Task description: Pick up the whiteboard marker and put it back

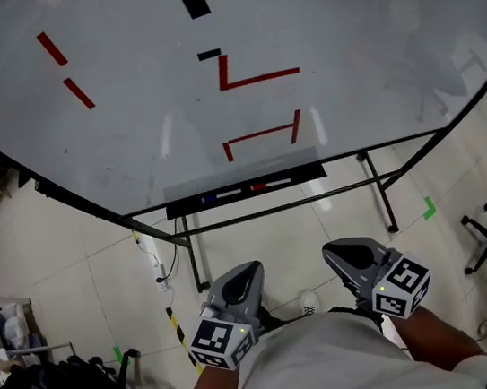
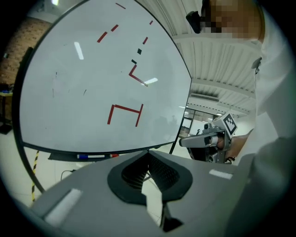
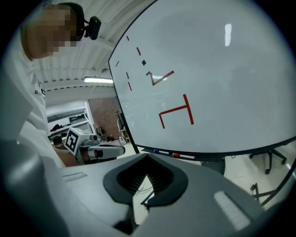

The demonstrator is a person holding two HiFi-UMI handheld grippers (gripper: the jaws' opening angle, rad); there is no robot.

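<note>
Left gripper [image 2: 148, 154] fingers [image 2: 163, 174] are resting closed tip to tip, gripping nothing. Right gripper [image 3: 148, 158] fingers [image 3: 157, 179] are doing the same, also empty. Both are hovering low at bottom centre of the head view, well apart from the whiteboard [image 1: 146, 86]. Blue marker [image 1: 209, 199] and red marker [image 1: 259, 186] are lying on the tray [image 1: 304, 174] at frame centre; cannot tell which the task means. Step looks like pre-reach, nothing picked yet. Next move is calling for opening one gripper, reaching to the tray, and lining fingers across a marker.

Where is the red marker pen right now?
In the head view, the red marker lies in the tray along the bottom edge of the whiteboard, near the middle, just right of the blue marker.
</note>
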